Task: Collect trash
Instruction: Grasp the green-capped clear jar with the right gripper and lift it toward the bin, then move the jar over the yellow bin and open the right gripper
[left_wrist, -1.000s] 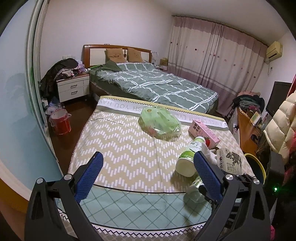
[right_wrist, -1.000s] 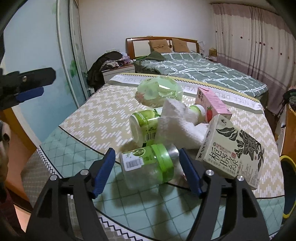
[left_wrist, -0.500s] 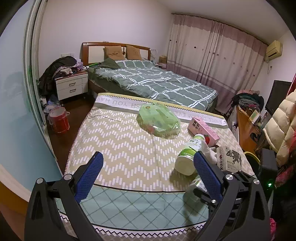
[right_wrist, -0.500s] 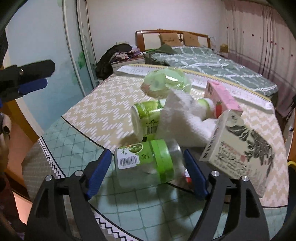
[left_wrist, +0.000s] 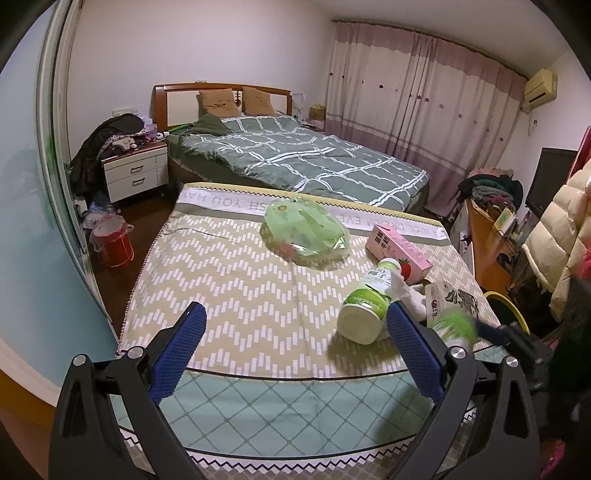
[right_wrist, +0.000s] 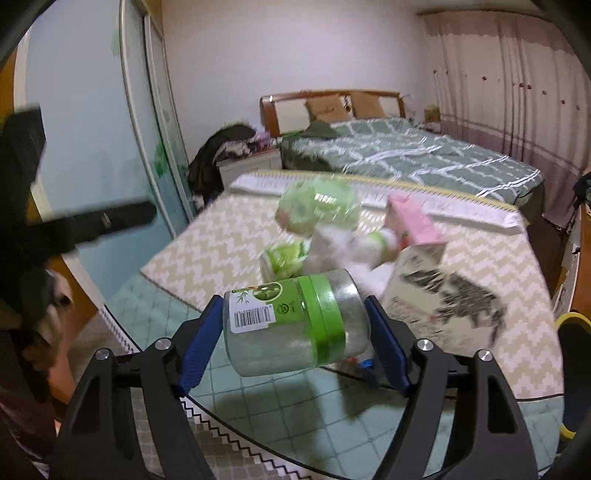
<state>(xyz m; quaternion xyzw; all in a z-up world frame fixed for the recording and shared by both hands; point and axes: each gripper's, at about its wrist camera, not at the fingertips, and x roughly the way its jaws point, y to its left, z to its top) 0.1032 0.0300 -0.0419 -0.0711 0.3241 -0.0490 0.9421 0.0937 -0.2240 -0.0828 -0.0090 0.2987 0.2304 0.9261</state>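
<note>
Jar clamped in my right gripper, lifted off the table

Clear plastic jar (right_wrist: 295, 325), green lid band, white barcode label w/ green fruit pic, lies sideways between my right gripper (right_wrist: 295, 339) pads, which have just closed onto it, above the table (right_wrist: 207, 243) near edge. Left gripper (left_wrist: 295, 347) hangs over the table, jaws wide apart, nothing in them. Tablecloth print reads "NICE DREAM EVE…"; jar text too small.

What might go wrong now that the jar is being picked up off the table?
The clear jar is smooth and round, held sideways in the right gripper, so it might slip or roll out. It hangs close to the black-and-white carton and the bottle, so a swing could knock them across the tablecloth.
</note>
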